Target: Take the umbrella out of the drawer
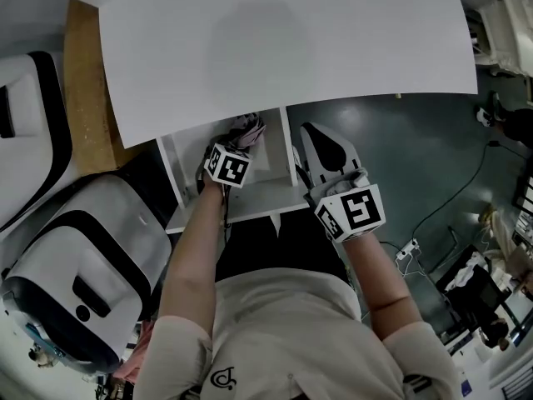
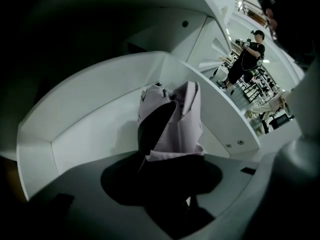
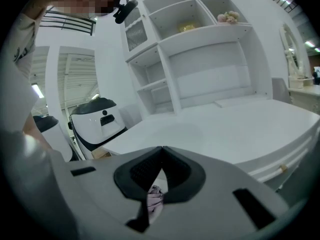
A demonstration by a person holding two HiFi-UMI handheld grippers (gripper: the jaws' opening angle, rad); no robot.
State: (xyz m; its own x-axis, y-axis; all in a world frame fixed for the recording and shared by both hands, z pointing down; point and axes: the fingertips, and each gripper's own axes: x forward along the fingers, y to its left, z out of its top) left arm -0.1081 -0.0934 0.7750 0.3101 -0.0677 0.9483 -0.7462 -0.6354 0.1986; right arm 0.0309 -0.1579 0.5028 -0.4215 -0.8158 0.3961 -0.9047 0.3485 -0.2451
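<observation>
Umbrella (image 2: 182,119) in drawer (image 2: 90,129): left gripper (image 2: 167,164) clamps it, as only its view shows; right gripper (image 3: 161,151) closed

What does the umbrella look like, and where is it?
Find the big white desk. Under its front edge one white drawer is pulled open. The umbrella is the folded bundle of pale lilac cloth inside, the only soft, coloured thing there.

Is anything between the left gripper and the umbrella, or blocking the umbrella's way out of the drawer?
Nothing visible between them: the umbrella sits between the jaws of the left gripper. The drawer is open; only the edge of the desk top lies close above it.
</observation>
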